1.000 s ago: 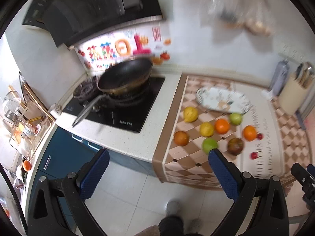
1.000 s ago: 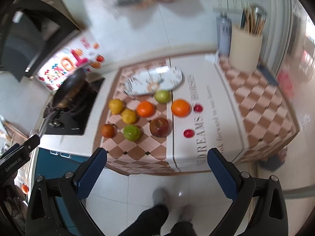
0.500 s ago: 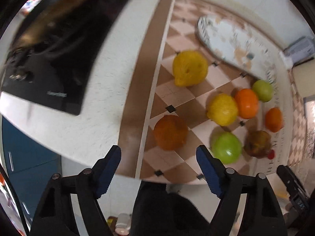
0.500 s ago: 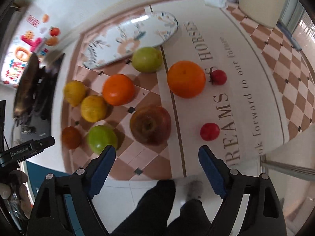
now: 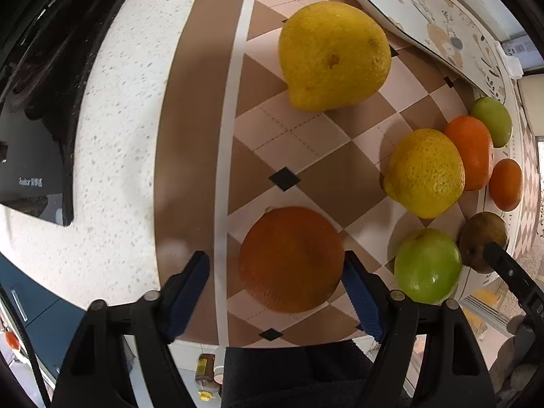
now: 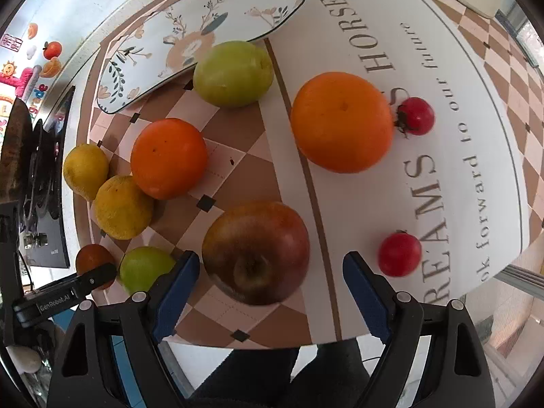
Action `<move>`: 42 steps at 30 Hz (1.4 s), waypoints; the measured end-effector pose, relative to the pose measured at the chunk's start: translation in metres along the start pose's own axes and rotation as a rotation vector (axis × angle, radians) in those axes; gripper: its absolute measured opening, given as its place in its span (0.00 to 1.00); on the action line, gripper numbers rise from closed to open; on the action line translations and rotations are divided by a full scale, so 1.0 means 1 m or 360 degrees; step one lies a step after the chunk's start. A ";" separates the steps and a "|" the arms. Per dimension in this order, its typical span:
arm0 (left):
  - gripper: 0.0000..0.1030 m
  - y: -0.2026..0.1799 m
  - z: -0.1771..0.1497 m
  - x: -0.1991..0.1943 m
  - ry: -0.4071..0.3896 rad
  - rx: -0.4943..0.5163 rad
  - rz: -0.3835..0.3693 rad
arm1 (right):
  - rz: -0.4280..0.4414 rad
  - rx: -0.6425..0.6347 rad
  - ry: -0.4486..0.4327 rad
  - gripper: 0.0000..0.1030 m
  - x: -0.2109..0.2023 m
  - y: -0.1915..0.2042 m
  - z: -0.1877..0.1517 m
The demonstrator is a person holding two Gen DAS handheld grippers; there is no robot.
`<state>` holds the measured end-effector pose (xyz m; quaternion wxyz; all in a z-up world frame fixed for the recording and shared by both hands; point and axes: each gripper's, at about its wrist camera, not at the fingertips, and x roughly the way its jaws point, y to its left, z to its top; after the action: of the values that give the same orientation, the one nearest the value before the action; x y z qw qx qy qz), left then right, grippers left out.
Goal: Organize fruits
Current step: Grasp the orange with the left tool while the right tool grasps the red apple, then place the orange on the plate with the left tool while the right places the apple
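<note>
Several fruits lie on a checkered cloth (image 5: 306, 156) before an oval flowered plate (image 6: 204, 30). My left gripper (image 5: 275, 265) is open, its blue fingers on either side of a dark orange (image 5: 292, 258), the right pad touching or nearly touching it. A big lemon (image 5: 333, 54), a yellow citrus (image 5: 425, 173) and a green apple (image 5: 428, 265) lie beyond. My right gripper (image 6: 268, 268) is open around a dark red apple (image 6: 255, 251). An orange (image 6: 340, 122), a tangerine (image 6: 168, 158), a green plum (image 6: 233, 73) and two small red fruits (image 6: 399, 253) lie around.
A black stove top (image 5: 30, 136) lies left of the cloth on the white speckled counter (image 5: 112, 136). The counter's front edge runs just under both grippers. The plate (image 5: 425, 17) is bare at the back.
Both grippers have come down and forward from above the floor to the counter edge. The left now straddles the dark orange, the right the dark red apple.
</note>
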<state>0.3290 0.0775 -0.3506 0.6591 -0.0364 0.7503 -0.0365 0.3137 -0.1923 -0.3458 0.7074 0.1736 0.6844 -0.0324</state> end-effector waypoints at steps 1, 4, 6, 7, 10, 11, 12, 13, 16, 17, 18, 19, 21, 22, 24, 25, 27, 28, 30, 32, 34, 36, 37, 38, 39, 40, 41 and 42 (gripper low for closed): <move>0.56 -0.002 0.000 0.001 0.0002 0.0007 -0.0025 | 0.0000 0.0001 0.0010 0.86 0.003 0.001 0.002; 0.49 -0.008 0.002 0.000 0.0001 0.0031 -0.0022 | 0.0023 -0.0003 0.0048 0.73 0.012 0.005 0.008; 0.49 -0.011 0.001 -0.003 -0.0010 0.0054 -0.0003 | 0.0028 -0.0011 0.0068 0.68 0.018 0.009 0.010; 0.48 -0.011 0.006 -0.004 -0.0011 0.0060 0.0001 | 0.0019 -0.0016 0.0068 0.68 0.020 0.011 0.010; 0.48 -0.015 0.008 -0.004 -0.0029 0.0070 0.0010 | -0.0009 -0.0037 0.0039 0.67 0.020 0.017 0.010; 0.48 -0.015 0.007 -0.008 -0.0036 0.0073 0.0009 | -0.0015 -0.0036 0.0032 0.67 0.020 0.019 0.010; 0.48 -0.015 0.007 -0.012 -0.0052 0.0083 0.0008 | -0.0020 -0.0040 0.0026 0.67 0.019 0.019 0.010; 0.48 -0.011 0.006 -0.020 -0.0062 0.0092 0.0008 | -0.0026 -0.0046 0.0017 0.67 0.018 0.021 0.009; 0.48 -0.013 0.003 -0.043 -0.0103 0.0141 -0.0017 | -0.0046 -0.0073 -0.0028 0.67 0.011 0.028 0.005; 0.48 -0.013 0.003 -0.051 -0.0125 0.0159 -0.0022 | -0.0037 -0.0073 -0.0045 0.67 0.005 0.031 0.003; 0.48 -0.013 0.002 -0.060 -0.0148 0.0174 -0.0028 | -0.0023 -0.0070 -0.0056 0.67 0.000 0.032 0.002; 0.48 -0.016 0.003 -0.072 -0.0177 0.0189 -0.0042 | -0.0009 -0.0066 -0.0067 0.67 -0.006 0.032 0.000; 0.48 -0.022 0.006 -0.096 -0.0228 0.0198 -0.0092 | 0.0027 -0.0069 -0.0103 0.67 -0.023 0.036 0.001; 0.48 -0.025 0.010 -0.107 -0.0253 0.0204 -0.0113 | 0.0045 -0.0073 -0.0128 0.67 -0.033 0.038 0.003; 0.48 -0.025 0.019 -0.119 -0.0300 0.0213 -0.0167 | 0.0071 -0.0083 -0.0176 0.67 -0.050 0.043 0.012; 0.48 -0.029 0.027 -0.125 -0.0315 0.0217 -0.0190 | 0.0081 -0.0088 -0.0200 0.67 -0.057 0.044 0.018; 0.48 -0.041 0.039 -0.126 -0.0331 0.0218 -0.0216 | 0.0092 -0.0108 -0.0256 0.67 -0.073 0.047 0.038; 0.48 -0.045 0.049 -0.130 -0.0338 0.0211 -0.0234 | 0.0090 -0.0116 -0.0275 0.67 -0.079 0.049 0.049; 0.48 -0.055 0.070 -0.135 -0.0362 0.0203 -0.0239 | 0.0089 -0.0139 -0.0305 0.67 -0.085 0.051 0.075; 0.48 -0.063 0.094 -0.134 -0.0379 0.0189 -0.0224 | 0.0087 -0.0161 -0.0310 0.67 -0.083 0.054 0.104; 0.48 -0.074 0.121 -0.129 -0.0363 0.0156 -0.0225 | 0.0086 -0.0186 -0.0297 0.67 -0.074 0.060 0.132; 0.48 -0.083 0.153 -0.117 -0.0323 0.0103 -0.0231 | 0.0075 -0.0245 -0.0280 0.67 -0.066 0.064 0.161; 0.48 -0.087 0.166 -0.112 -0.0306 0.0081 -0.0229 | 0.0065 -0.0272 -0.0277 0.67 -0.058 0.065 0.174; 0.48 -0.091 0.182 -0.105 -0.0274 0.0063 -0.0231 | 0.0056 -0.0311 -0.0268 0.67 -0.049 0.069 0.189; 0.48 -0.093 0.191 -0.100 -0.0250 0.0047 -0.0241 | 0.0054 -0.0335 -0.0258 0.67 -0.043 0.071 0.199; 0.48 -0.095 0.205 -0.092 -0.0214 0.0015 -0.0254 | 0.0050 -0.0357 -0.0243 0.67 -0.036 0.072 0.210; 0.48 -0.096 0.215 -0.085 -0.0174 -0.0009 -0.0276 | 0.0038 -0.0390 -0.0217 0.67 -0.027 0.075 0.222; 0.48 -0.097 0.225 -0.077 -0.0126 -0.0044 -0.0307 | 0.0030 -0.0407 -0.0203 0.67 -0.021 0.075 0.229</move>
<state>0.5623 -0.0124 -0.2940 0.6811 -0.1190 0.7171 -0.0878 0.5530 -0.1927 -0.3097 0.7661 0.0860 0.6349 0.0507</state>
